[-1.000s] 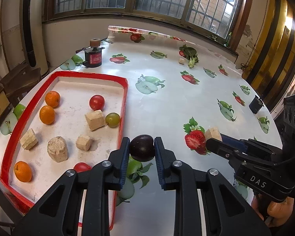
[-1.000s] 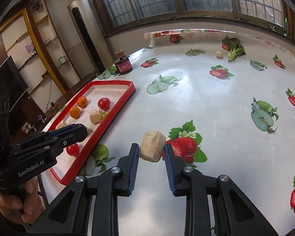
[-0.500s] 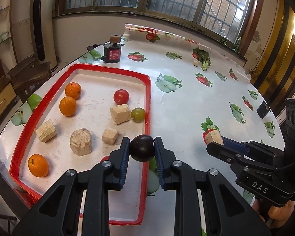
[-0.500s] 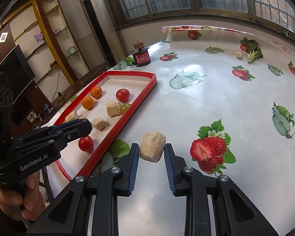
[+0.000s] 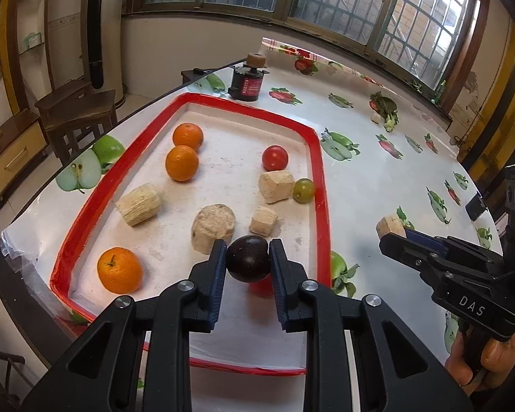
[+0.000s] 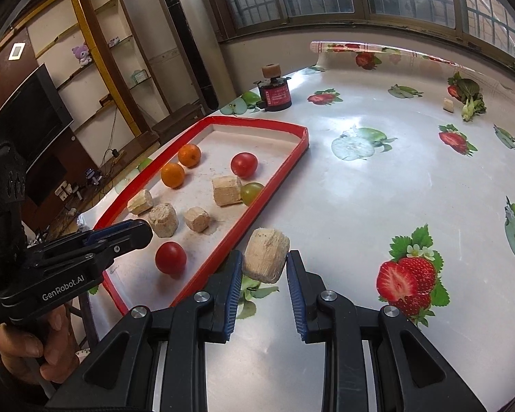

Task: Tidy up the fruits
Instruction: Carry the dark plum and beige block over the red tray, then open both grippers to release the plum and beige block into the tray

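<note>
Left tool [image 5: 247, 263] has a dark plum [image 5: 248, 258] pinched between its blue pads, and it hangs over the lower right part of the red tray [image 5: 321, 185], low in the centre of the left wrist view. Straight below the plum, a red tomato [image 6: 170, 258] sits on the tray floor; from the left camera only a sliver of it peeks out under the plum. That is the relation to watch: a straight drop looks likely to land plum on tomato.

Free floor lies to the frame's left of the plum, between the round block [image 5: 213, 226] and the orange [image 5: 119, 270] at lower left.

Right tool [image 6: 263, 268] grips a pale chunk [image 6: 265, 255], jaws narrow around it. It sits just outside the tray's near long edge, over the bench [image 6: 377, 199], bottom centre of the right wrist view. The tray lies to its left, so this one has a rim to cross.

My call: the left hand is nearer to a release, being already above the tray.
</note>
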